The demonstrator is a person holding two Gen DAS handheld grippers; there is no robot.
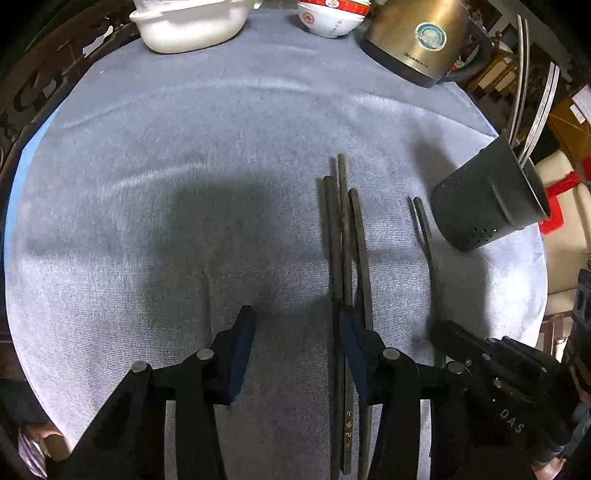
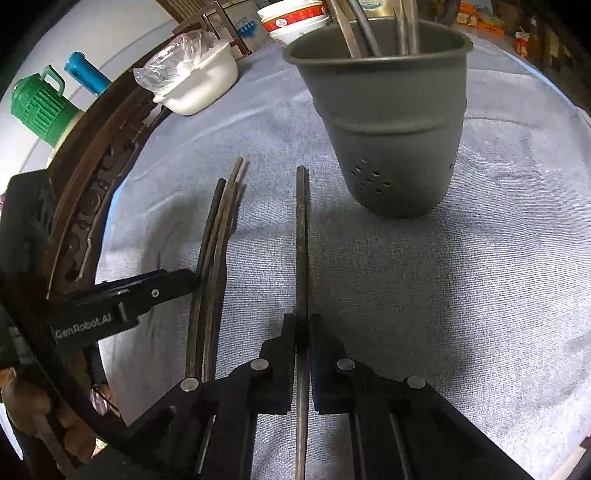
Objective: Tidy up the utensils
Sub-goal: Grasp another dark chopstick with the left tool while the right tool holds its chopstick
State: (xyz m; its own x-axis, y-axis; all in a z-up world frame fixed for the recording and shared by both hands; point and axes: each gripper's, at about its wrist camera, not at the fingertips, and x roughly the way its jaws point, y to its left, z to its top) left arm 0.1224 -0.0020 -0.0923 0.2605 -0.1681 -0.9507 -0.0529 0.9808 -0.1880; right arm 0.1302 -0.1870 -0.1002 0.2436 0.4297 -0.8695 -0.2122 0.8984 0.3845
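Three dark chopsticks [image 1: 341, 236] lie side by side on the grey cloth, also in the right wrist view [image 2: 216, 240]. My left gripper [image 1: 297, 321] is open just above the cloth, its right finger against this bundle. My right gripper [image 2: 303, 328] is shut on a single dark chopstick [image 2: 302, 236], low over the cloth; it also shows in the left wrist view [image 1: 424, 236]. The dark grey utensil holder [image 2: 384, 122] stands just beyond the held chopstick's tip, with several utensils inside. It also shows at the right in the left wrist view [image 1: 487, 192].
A white dish [image 1: 188, 26], stacked red-and-white bowls [image 1: 332, 16] and a gold kettle [image 1: 417, 37] stand along the table's far edge. A carved wooden table rim [image 2: 92, 184] runs on the left. A green jug [image 2: 40, 107] stands beyond it.
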